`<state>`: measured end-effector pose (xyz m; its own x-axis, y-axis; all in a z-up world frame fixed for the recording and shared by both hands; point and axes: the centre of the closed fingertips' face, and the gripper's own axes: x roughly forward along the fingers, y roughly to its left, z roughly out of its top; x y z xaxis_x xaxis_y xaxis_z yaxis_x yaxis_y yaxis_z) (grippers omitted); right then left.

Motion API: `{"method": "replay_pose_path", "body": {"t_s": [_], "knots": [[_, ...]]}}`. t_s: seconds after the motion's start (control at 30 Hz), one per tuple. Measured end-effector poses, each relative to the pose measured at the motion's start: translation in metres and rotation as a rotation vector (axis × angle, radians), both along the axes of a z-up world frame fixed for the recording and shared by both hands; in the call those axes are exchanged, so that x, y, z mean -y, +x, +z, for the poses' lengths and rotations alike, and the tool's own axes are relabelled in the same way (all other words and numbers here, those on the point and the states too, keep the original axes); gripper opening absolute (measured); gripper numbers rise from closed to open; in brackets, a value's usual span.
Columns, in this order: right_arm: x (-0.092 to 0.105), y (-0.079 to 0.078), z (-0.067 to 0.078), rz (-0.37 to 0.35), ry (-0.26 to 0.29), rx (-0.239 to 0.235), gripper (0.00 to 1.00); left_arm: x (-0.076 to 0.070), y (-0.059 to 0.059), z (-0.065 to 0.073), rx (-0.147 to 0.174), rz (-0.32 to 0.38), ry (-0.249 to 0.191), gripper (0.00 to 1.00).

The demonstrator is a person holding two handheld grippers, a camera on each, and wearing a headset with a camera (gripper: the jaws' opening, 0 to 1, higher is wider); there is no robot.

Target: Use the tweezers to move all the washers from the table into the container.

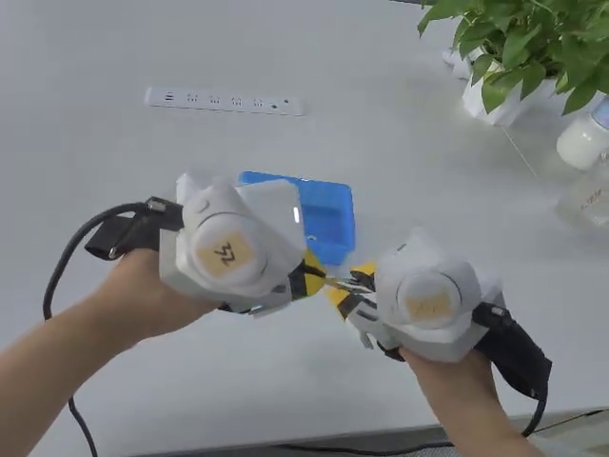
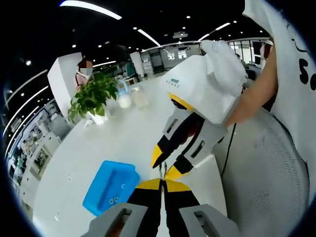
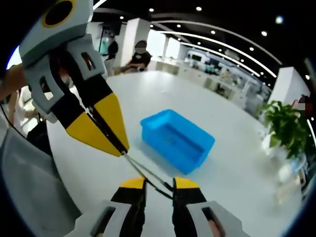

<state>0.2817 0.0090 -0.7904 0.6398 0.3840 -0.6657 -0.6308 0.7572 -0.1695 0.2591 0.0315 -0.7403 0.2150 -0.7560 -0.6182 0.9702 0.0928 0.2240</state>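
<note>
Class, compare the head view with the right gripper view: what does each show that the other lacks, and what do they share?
The head view adds a power strip and a black cable. The right gripper view adds people in the background and ceiling lights. Both share the blue container, the plant, the left gripper and the tweezers it holds.
</note>
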Motion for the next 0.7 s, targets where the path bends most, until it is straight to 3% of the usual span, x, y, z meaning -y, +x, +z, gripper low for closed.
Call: {"method": "replay_pose_path", "body": {"t_s": [0.13, 0.23, 0.27, 0.37, 0.43, 0.57, 0.7], "knots": [[-0.003, -0.009, -0.018, 0.01, -0.025, -0.041, 0.16, -0.002, -0.006, -0.017, -0.04, -0.003, 0.009, 0.0], [-0.005, -0.014, -0.032, 0.012, -0.038, -0.095, 0.17, -0.005, -0.009, -0.031, -0.07, -0.001, 0.022, 0.0], [-0.005, -0.019, -0.039, 0.017, -0.043, -0.137, 0.17, -0.006, -0.011, -0.038, -0.084, -0.002, 0.033, 0.0], [-0.006, -0.021, -0.044, 0.027, -0.045, -0.145, 0.17, -0.009, -0.015, -0.049, -0.091, -0.003, 0.062, 0.0], [-0.01, -0.027, -0.049, 0.048, -0.021, -0.185, 0.18, -0.011, -0.018, -0.053, -0.109, -0.004, 0.072, 0.0], [-0.015, -0.032, -0.047, 0.021, 0.038, -0.233, 0.27, -0.016, -0.022, -0.065, -0.123, -0.003, 0.097, 0.0], [-0.01, -0.034, -0.029, -0.01, 0.098, -0.219, 0.28, -0.027, -0.022, -0.081, -0.148, 0.016, 0.135, 0.0]]}}
